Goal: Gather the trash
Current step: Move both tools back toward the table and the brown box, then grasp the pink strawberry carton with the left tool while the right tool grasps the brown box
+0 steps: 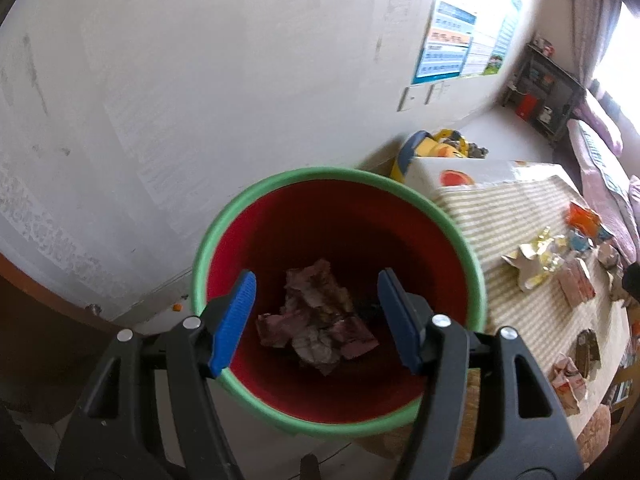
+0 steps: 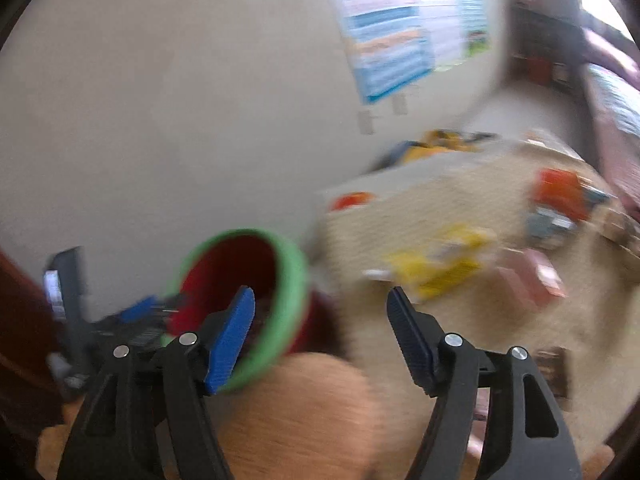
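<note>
A red bin with a green rim (image 1: 224, 216) stands on the floor beside a table. Crumpled paper scraps (image 1: 316, 320) lie at its bottom. My left gripper (image 1: 316, 276) hangs over the bin mouth, open, with nothing between its blue pads. In the blurred right wrist view the same bin (image 2: 296, 280) sits low and left, and my right gripper (image 2: 320, 292) is open and empty beside it, over the table edge. The left gripper (image 2: 140, 308) shows dimly past the bin. More trash lies on the striped tablecloth (image 1: 516, 220): a yellow-white wrapper (image 1: 536, 260), an orange packet (image 1: 584, 216) and several crumpled cartons (image 1: 568, 380).
A white wall rises behind the bin with a blue poster (image 1: 448, 40). A white box with an orange print (image 1: 472, 176) stands at the table's far end, yellow toys (image 1: 436, 148) behind it. A dark shelf (image 1: 544, 88) and a bed (image 1: 604, 160) lie at the right.
</note>
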Demonstrator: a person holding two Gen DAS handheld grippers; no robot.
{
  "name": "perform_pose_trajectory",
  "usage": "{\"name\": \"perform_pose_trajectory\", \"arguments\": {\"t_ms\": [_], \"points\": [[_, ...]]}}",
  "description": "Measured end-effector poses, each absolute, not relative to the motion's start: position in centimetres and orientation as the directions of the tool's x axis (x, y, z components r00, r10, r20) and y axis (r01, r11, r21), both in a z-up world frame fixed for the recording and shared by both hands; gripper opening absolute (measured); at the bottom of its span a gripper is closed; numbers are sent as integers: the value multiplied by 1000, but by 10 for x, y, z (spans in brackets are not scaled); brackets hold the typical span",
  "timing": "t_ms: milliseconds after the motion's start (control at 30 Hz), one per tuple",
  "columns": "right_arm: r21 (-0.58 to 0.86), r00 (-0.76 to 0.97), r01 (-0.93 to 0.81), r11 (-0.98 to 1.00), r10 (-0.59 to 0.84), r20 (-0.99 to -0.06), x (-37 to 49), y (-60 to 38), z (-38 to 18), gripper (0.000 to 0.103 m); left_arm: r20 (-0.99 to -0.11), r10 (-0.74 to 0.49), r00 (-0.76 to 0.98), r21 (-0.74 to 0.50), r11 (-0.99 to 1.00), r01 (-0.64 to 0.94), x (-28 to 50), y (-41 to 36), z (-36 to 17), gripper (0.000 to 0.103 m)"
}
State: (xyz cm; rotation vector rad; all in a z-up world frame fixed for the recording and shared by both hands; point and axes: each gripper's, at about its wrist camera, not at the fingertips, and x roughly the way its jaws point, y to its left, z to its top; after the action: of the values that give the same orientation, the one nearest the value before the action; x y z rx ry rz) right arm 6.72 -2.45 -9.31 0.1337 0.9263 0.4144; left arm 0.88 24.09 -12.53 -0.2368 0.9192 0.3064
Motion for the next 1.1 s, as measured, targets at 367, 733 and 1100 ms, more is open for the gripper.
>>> {"name": "perform_pose_trajectory", "arguments": {"t_ms": [367,733,1100], "points": [[123,400,35,992,99,-911,67,-151,-181,69,-819,-78,569,-200,968,-154,15,146,-115,69],[179,383,47,983,148,-912,57,-181,-215,45,-877,-346,334,-391,917,-78,9,27,-150,82],[257,528,192,947,121,-840,14,-252,-193,45,-939,-245,242,-288,944,-160,28,-36,-193,82]]}}
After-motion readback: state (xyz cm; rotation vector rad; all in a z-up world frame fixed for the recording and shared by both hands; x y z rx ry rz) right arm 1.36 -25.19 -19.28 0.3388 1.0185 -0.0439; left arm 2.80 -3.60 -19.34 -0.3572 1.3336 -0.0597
